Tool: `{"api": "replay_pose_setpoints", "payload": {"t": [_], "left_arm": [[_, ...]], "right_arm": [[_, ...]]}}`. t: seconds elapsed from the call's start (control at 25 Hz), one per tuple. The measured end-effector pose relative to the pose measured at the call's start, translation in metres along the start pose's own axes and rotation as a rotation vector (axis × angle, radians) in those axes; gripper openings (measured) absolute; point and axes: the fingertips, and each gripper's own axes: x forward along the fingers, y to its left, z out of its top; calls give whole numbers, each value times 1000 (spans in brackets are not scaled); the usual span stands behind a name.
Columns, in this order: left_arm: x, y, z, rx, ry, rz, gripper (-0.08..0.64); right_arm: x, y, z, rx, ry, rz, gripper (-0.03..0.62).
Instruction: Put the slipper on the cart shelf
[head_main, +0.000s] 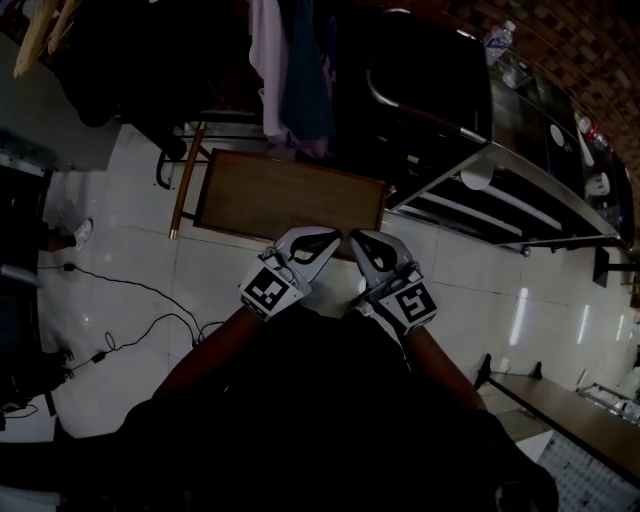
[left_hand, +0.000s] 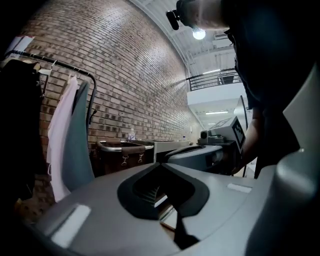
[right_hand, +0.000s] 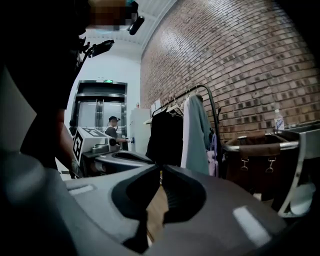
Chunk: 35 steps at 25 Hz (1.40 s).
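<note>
Beside brick wall (head_main: 560, 40), steel cart (head_main: 545, 188) (dark bag (head_main: 430, 70))

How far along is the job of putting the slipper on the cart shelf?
Done: nothing visibly; no slipper can be made out on the cart. In hand: nothing; the left tongs and right tongs are shut and empty, side by side above the wooden table. Left: find the slipper, grasp it, set it on a shelf.

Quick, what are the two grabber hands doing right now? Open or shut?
Grey left gripper: shut, jaw tips together, holding nothing.
Grey right gripper: shut, jaw tips together, holding nothing.
</note>
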Motion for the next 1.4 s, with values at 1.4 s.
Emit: {"api": "replay_pose_setpoints", "payload": {"t": [1.4], "left_arm": [[-37,33,2,-35,6,-16,2]], "right_arm": [[33,22,12,12,-29,-52,5]]}}
